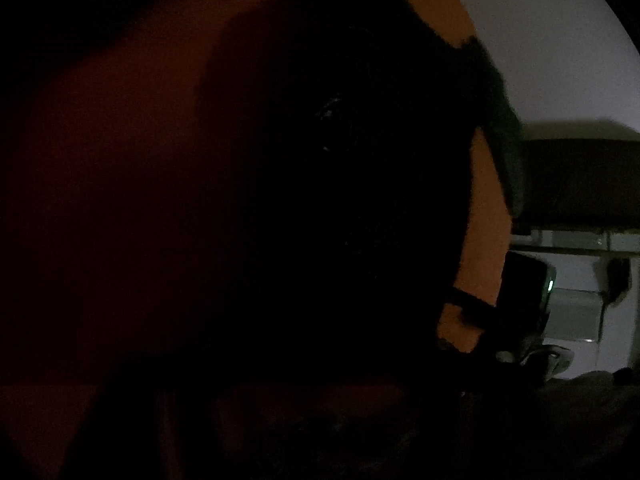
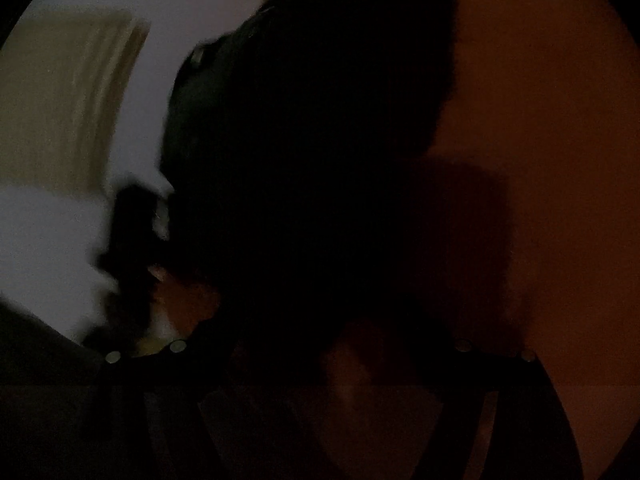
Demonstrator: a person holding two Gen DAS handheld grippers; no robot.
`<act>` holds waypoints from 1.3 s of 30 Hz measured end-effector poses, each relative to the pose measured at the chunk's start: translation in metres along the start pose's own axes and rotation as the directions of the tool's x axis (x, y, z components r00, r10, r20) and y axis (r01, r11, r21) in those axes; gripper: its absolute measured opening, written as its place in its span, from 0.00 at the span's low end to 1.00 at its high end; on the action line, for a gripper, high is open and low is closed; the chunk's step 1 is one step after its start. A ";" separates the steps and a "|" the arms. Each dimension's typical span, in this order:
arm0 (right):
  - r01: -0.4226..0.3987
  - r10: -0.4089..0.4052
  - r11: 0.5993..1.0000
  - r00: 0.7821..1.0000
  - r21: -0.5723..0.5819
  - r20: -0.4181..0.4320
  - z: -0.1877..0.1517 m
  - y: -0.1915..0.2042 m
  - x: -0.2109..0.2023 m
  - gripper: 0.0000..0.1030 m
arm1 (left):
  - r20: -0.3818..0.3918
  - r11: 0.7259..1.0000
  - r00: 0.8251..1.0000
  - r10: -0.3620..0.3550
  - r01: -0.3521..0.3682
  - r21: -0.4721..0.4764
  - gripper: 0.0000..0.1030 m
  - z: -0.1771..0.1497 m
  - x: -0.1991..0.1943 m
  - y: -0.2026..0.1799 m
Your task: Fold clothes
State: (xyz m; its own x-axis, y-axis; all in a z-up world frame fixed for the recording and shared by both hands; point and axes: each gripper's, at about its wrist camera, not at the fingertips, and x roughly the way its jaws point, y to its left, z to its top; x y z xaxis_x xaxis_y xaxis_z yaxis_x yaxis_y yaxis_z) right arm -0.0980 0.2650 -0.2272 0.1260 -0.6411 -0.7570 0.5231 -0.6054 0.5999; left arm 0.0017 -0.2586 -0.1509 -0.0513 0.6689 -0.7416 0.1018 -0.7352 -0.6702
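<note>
A dark garment [image 1: 340,200] is lying on the orange surface [image 1: 120,140], filling both views; too dark to tell either gripper's jaws or grip

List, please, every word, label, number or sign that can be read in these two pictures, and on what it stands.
None can be read.
Dark garment: no print or label shows; both views are very dark.
Orange table: bare, no text.
Black device with a green light: no letters can be made out.
The right wrist view is also blurred.
</note>
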 end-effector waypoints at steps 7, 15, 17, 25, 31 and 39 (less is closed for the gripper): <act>0.506 -0.294 0.565 0.862 -0.652 0.413 -0.075 0.142 0.021 0.85 | 0.047 0.981 0.984 -0.173 0.177 -0.080 0.38 0.001 -0.011 -0.011; 0.755 -0.403 0.245 0.650 -0.608 0.645 -0.104 0.198 0.077 0.86 | 0.070 0.957 0.959 -0.274 0.280 -0.081 0.34 -0.005 -0.011 -0.043; 0.787 -0.462 0.229 0.606 -0.573 0.648 -0.094 0.195 0.086 0.86 | 0.065 0.958 0.960 -0.272 0.277 -0.070 0.34 -0.008 -0.011 -0.048; 0.861 -0.554 0.265 0.504 -0.434 0.663 -0.105 0.149 0.043 0.56 | 0.022 0.992 0.993 -0.120 0.121 -0.048 0.32 -0.032 -0.010 -0.026; 0.807 -0.498 0.321 0.589 -0.495 0.637 -0.144 0.151 0.037 0.54 | -0.021 0.977 0.990 -0.141 0.136 -0.163 0.23 -0.031 -0.005 0.015; 0.837 -0.404 0.263 0.548 -0.480 0.732 -0.137 0.184 0.045 0.77 | -0.050 0.982 0.987 -0.154 0.147 -0.118 0.71 -0.014 0.002 -0.006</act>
State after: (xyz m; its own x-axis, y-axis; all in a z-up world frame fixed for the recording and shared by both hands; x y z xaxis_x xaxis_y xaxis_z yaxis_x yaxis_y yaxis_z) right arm 0.1198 0.1893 -0.1865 -0.7599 -0.4517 -0.4674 0.6479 -0.4691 -0.6001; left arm 0.0147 -0.2512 -0.1475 -0.0163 0.7788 -0.6271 0.2097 -0.6106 -0.7637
